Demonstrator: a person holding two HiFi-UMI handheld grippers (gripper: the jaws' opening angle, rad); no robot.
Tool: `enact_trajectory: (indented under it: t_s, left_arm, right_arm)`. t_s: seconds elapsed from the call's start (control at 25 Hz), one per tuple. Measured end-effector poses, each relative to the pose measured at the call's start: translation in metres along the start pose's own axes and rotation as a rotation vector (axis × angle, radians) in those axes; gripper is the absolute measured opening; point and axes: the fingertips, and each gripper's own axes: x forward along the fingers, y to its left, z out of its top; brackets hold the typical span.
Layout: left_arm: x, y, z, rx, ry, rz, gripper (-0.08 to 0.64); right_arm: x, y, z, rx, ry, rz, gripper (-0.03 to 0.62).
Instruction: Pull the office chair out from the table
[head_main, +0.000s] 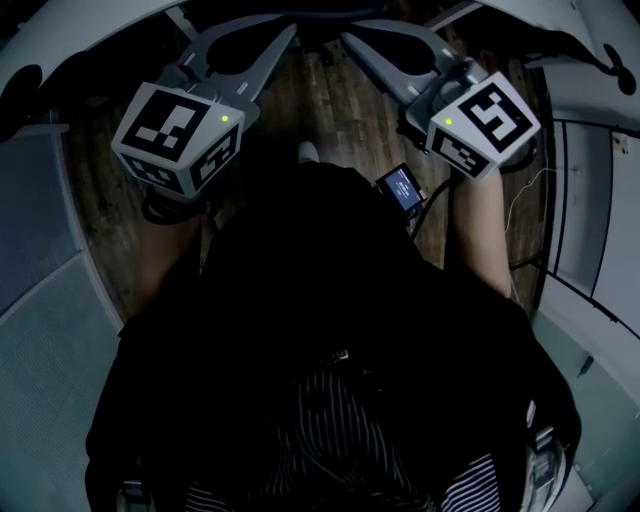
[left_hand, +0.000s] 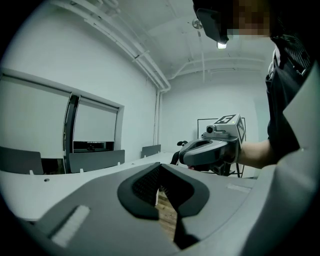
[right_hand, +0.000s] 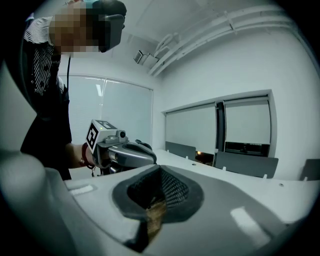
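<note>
Head view: the left gripper (head_main: 286, 33) sits at 11 o'clock and the right gripper (head_main: 352, 40) at 1 o'clock. Both are held out in front of the person's dark-clad body, with their tips angled in towards each other over the wooden floor (head_main: 330, 110). A dark form at 12 o'clock, at the very top edge, is taken to be the office chair (head_main: 315, 12). It lies just beyond and between the two tips, but it is too dark to make out its parts. Whether either tip touches it cannot be told. Left gripper view: the fingers (left_hand: 90, 210) stand together with nothing clamped between them, and only a strip of floor shows through the slot below their pads. The right gripper is seen at 2 o'clock, level with this one, with a dark curved piece just behind it. Right gripper view: the fingers (right_hand: 240, 215) are likewise together and hold nothing. The left gripper is seen at 9 o'clock. The white table (left_hand: 60, 182) curves across beyond the tips in both gripper views. Grey panels (left_hand: 95, 160) stand along its far edge; whether they are chair backs or dividers cannot be told. A small lit screen (head_main: 400, 188) hangs near the person's right forearm.
</note>
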Motion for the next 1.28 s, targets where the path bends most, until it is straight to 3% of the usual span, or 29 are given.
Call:
enact_trajectory:
  t_s: [0.56,1.0,1.28]
  left_arm:
    - [0.107,0.055,0.026,0.048,0.043,0.029,0.002]
    - [0.11,0.129,-0.007,-0.025,0.107,0.091,0.002]
    - [0.118,0.123,-0.013,0.066,0.167,-0.051,0.002]
  right_arm:
    - [0.015,-0.124,0.012,0.004,-0.033,0.085,0.002]
    - [0.071,-0.173,0.0,0.022,-0.011,0.154,0.002]
    - [0.073,-0.19,0.005,0.004,0.01,0.094,0.002]
